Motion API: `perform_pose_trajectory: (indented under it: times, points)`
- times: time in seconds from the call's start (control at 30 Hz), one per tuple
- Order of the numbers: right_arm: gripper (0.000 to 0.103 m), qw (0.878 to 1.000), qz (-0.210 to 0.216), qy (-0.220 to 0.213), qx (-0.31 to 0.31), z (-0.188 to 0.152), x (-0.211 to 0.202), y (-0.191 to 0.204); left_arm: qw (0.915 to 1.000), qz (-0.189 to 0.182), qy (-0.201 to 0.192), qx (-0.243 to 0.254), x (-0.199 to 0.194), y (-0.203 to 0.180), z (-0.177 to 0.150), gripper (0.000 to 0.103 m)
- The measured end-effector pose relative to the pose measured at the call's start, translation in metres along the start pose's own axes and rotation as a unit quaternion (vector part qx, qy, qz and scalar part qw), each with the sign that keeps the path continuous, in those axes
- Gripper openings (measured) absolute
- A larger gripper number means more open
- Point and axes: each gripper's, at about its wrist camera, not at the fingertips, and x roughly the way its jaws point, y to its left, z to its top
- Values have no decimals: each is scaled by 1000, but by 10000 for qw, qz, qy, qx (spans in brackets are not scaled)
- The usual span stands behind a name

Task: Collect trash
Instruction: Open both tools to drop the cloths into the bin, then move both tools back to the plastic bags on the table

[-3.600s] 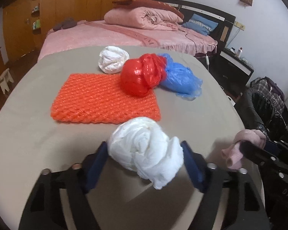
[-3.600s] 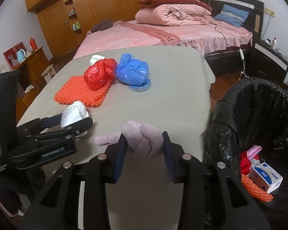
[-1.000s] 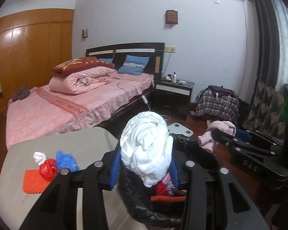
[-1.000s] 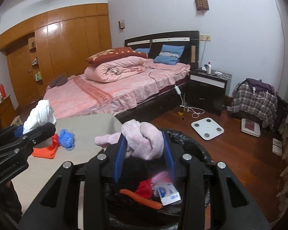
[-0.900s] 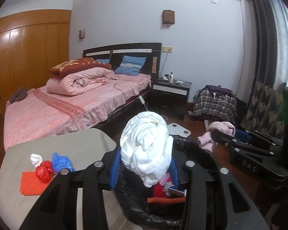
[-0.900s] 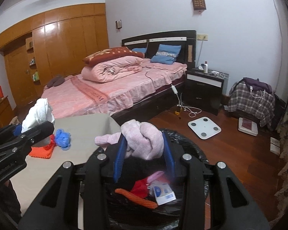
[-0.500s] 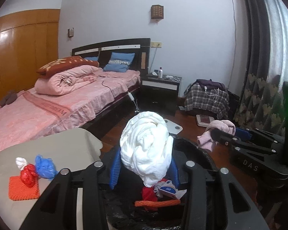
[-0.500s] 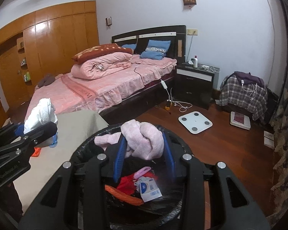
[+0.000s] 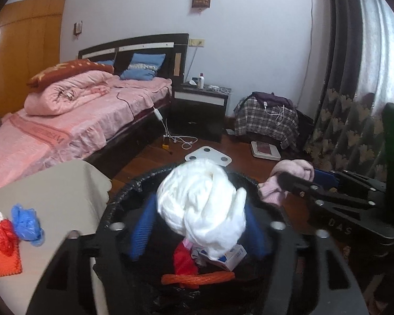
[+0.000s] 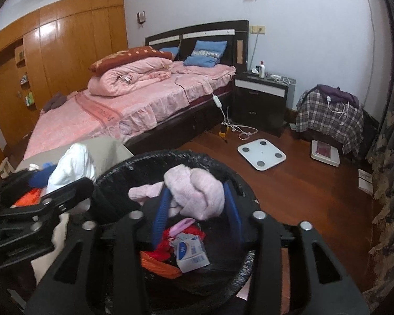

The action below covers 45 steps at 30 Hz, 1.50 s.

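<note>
Bin liner, black and crinkled, filled the lower middle of your left wrist view, with your left gripper held right over its mouth. Its blue fingers were spreading apart, and the white bundle sat between them with a gap showing on the left side, so the pads no longer pressed it. Down in the bin lay a red bag, an orange mesh roll and a small white-and-blue box. To the right, your right gripper reached in with the pink cloth at its tips. On the desk at the left you had a blue bag, a red bag, a white scrap and an orange mat.

From your right wrist, the right gripper also hung over the bin liner. Its fingers were opening too; the pink cloth was between them, leaning on the left pad and clear of the right one. Below it the box and red and orange trash lay in the bin. At the left edge, your left gripper showed with the white bundle. The bed stood behind.
</note>
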Motion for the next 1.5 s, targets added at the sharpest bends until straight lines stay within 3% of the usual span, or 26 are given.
perform_pose_trajectory:
  times: [0.07,0.2,0.3,0.63,0.9,1.07,1.3,1.5]
  points:
    - [59,10000,-44,5,-8,-1,1,-1,10000,6,-36,-86,-3,6,0,77]
    - [90,9997,-206,-88,-20,-3,-2,-4,9994,165,-118,-268,-14,21,-2,84]
    - [97,9995,-238,-188,-4,-4,-7,-3,9984,372,-205,-377,-27,36,-4,89]
    - [98,9994,200,-268,-75,0,-14,33,9885,1290,-308,-733,-80,99,-30,95]
    - [98,9963,744,-143,-397,5,8,102,9666,2284,-265,-1135,-116,168,-64,96]
    - [98,9921,1128,-95,-536,13,28,152,9524,2699,-216,-1400,-125,217,-81,96]
    - [98,9871,1409,-63,-754,23,59,211,9420,2945,-105,-1608,-112,273,-88,95]
    - [98,9860,1461,118,-799,26,93,240,9407,2943,109,-1685,-77,308,-89,91]
